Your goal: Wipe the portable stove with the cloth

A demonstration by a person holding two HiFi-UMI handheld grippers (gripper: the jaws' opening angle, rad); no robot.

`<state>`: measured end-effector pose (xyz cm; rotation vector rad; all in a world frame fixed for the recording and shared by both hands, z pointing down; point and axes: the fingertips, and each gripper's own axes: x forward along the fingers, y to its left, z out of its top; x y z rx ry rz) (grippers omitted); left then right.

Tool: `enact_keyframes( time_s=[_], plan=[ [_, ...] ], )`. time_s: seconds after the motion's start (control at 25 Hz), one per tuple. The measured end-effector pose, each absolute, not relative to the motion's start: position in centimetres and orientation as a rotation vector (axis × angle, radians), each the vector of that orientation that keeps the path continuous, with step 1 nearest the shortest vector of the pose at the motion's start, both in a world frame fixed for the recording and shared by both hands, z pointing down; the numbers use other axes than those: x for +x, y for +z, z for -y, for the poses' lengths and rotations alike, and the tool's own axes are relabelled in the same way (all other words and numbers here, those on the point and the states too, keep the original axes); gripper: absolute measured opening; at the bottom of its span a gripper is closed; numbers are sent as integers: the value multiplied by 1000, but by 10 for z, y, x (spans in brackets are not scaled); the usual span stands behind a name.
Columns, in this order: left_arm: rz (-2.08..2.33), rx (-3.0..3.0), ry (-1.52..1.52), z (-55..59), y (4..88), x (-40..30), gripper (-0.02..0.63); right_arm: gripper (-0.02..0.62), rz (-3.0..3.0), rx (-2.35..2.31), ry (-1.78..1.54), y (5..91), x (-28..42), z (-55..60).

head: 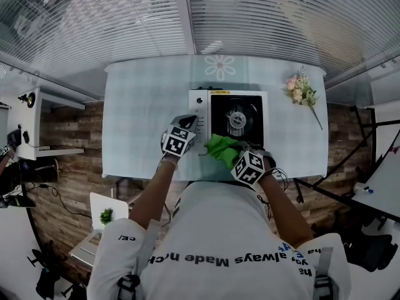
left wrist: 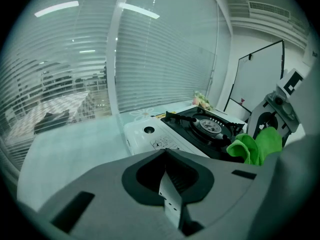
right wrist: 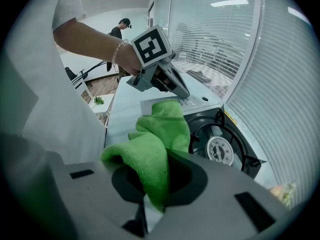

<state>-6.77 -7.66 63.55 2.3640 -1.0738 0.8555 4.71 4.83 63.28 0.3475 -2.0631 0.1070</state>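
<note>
- The portable stove (head: 228, 119) is seen on the table (head: 140, 114): a white casing, a black top with a round burner, and a knob on the left panel.
- The green cloth (head: 222, 147), fluffy and crumpled, is bunched at the stove's near edge and is clamped in the right gripper (head: 236, 150).
- The left gripper (head: 187, 120) is held by the stove's left panel, its jaws pressed together with nothing between them.
- A yellow label (head: 220, 92) is borne on the stove's far edge; its writing and the panel print cannot be read.
</note>
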Motion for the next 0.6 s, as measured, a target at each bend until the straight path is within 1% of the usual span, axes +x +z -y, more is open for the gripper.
enact_keyframes(
  time_s=[0.6],
  plan=[
    [1068,2358,884,77,636,-68,12,26,2054,397,223,635,95,-45]
  ],
)
